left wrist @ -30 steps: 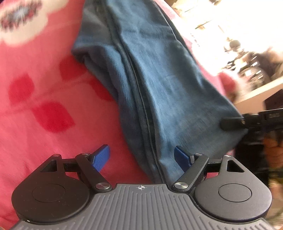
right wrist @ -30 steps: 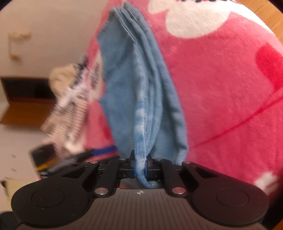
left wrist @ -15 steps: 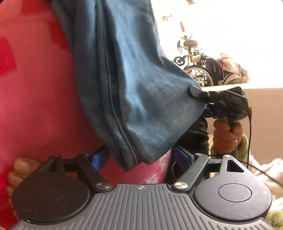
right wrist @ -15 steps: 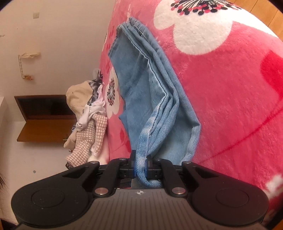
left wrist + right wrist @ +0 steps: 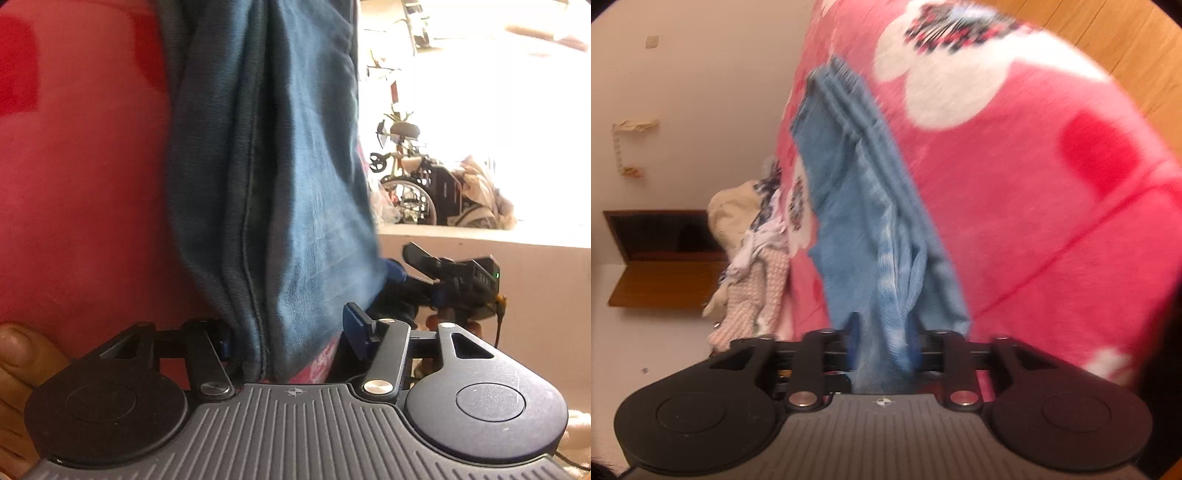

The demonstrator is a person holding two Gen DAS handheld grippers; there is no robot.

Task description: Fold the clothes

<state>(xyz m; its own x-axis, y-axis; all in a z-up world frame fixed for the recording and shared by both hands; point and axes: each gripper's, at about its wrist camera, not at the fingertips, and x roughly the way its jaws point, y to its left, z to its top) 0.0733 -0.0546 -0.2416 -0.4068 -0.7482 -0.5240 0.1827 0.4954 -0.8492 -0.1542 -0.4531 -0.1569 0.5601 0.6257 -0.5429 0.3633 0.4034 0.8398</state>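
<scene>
The folded blue denim jeans lie along the pink floral fleece blanket. The left claw is spread wide around their near end, not pinching. The right claw, partly parted, has bunched denim between its fingers.
</scene>
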